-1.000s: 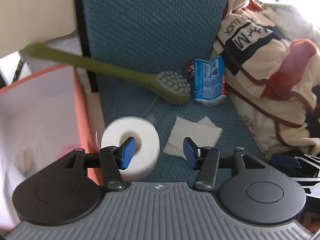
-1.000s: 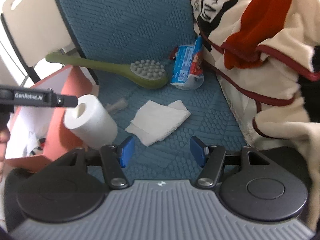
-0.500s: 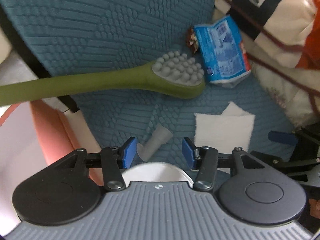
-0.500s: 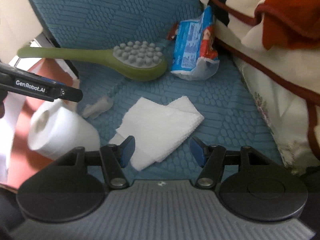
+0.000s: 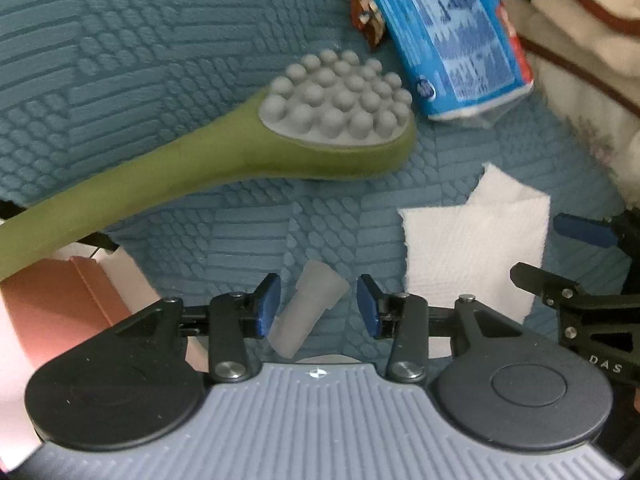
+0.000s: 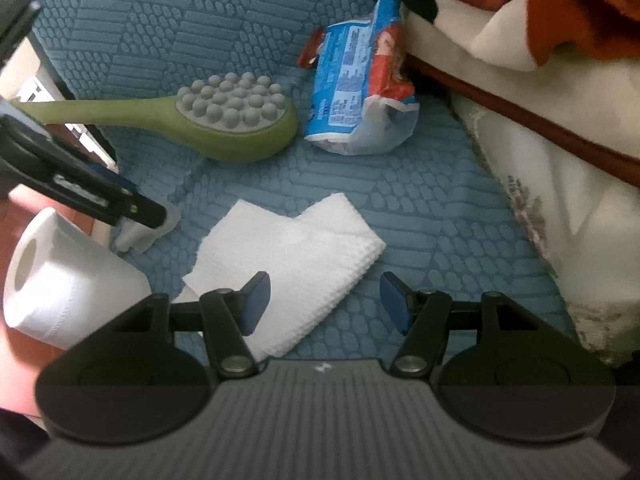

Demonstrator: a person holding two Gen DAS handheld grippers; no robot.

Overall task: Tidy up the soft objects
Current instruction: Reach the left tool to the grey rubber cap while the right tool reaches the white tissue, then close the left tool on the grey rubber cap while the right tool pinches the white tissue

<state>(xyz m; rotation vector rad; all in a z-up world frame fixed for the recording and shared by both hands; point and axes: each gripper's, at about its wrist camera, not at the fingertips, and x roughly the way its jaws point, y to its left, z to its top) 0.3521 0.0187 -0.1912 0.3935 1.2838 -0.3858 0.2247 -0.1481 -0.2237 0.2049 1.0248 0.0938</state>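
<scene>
My left gripper (image 5: 318, 306) points down at a small translucent grey soft tube (image 5: 308, 312) on the teal cushion (image 5: 160, 60). Its jaws are closing with the tube between them, and the pads are not pressing on it. In the right wrist view the left gripper (image 6: 152, 216) hangs over that same tube (image 6: 136, 236). My right gripper (image 6: 325, 304) stands open just above a folded white paper towel (image 6: 288, 264), holding nothing. A white toilet roll (image 6: 60, 280) lies at the cushion's left edge.
A green massage brush (image 5: 280, 140) lies across the cushion, with a blue snack packet (image 5: 452, 40) beside its head. A cream and red blanket (image 6: 560, 80) is heaped on the right. A pink box (image 5: 48, 304) stands off the cushion's left edge.
My left gripper has dropped and moved past the toilet roll to straddle the small grey tube, its jaws narrower. My right gripper has sunk closer to the paper towel.
</scene>
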